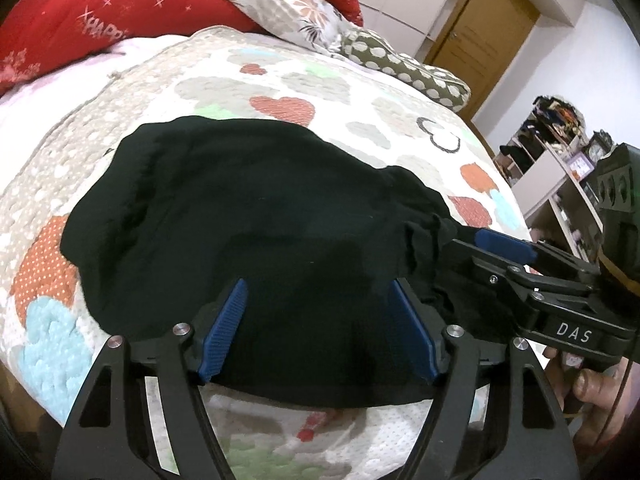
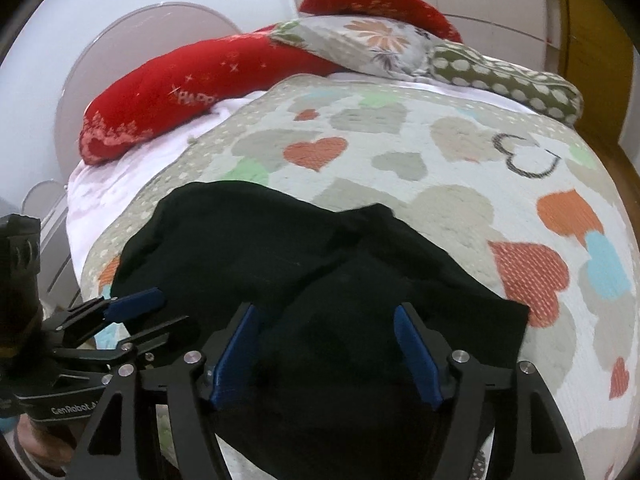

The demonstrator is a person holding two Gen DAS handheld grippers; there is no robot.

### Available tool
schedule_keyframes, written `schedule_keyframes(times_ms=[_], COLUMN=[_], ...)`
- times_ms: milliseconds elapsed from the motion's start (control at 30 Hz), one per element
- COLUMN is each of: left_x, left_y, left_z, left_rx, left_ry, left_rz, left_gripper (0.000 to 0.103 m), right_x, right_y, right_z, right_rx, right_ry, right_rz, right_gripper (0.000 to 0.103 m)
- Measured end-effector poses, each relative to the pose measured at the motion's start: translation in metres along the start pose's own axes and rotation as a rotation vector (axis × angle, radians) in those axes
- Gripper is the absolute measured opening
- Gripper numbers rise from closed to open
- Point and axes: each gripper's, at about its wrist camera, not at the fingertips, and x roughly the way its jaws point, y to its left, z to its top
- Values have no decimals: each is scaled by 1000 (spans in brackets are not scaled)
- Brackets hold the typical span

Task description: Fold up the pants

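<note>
Black pants [image 1: 248, 220] lie bunched on the heart-patterned quilt [image 1: 280, 92]; they also show in the right wrist view [image 2: 280, 248]. My left gripper [image 1: 316, 304] is open, its blue pads on either side of the near edge of the pants. My right gripper [image 2: 326, 332] is open too, over the near part of the pants. In the left wrist view the right gripper [image 1: 476, 244] reaches in from the right at the gathered end of the pants. In the right wrist view the left gripper [image 2: 156, 312] sits at the left edge of the pants.
Red pillows [image 2: 192, 88], a floral pillow [image 2: 360, 44] and a dotted pillow [image 2: 508, 76] lie at the head of the bed. A wooden door [image 1: 480, 28] and a cluttered shelf [image 1: 560, 152] stand to the right. The quilt [image 2: 460, 160] spreads beyond the pants.
</note>
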Motion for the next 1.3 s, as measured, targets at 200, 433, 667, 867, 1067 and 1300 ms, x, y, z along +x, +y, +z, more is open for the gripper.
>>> schedule_keyframes(times_ms=[200, 433, 667, 867, 1067, 1300], left_x=[-5, -11, -28, -34, -40, -35], left_y=[13, 28, 57, 90, 99, 116], left_z=[1, 1, 0, -11, -13, -19], left_rx=[-46, -99, -176, -315, -351, -422], left_ry=[0, 14, -5, -19, -25, -14], left_rz=[-26, -77, -78, -83, -9, -6], left_gripper=[74, 74, 75, 77, 77, 77], right_x=[6, 12, 20, 46, 69, 99], right_y=[17, 35, 48, 58, 77, 98], right_z=[11, 20, 35, 64, 87, 106], right_rx=[-20, -49, -74, -78, -126, -223], right_ry=[-3, -3, -16, 4, 23, 69], right_rz=[34, 54, 101, 170, 196, 200], right_gripper=[69, 69, 69, 72, 72, 74])
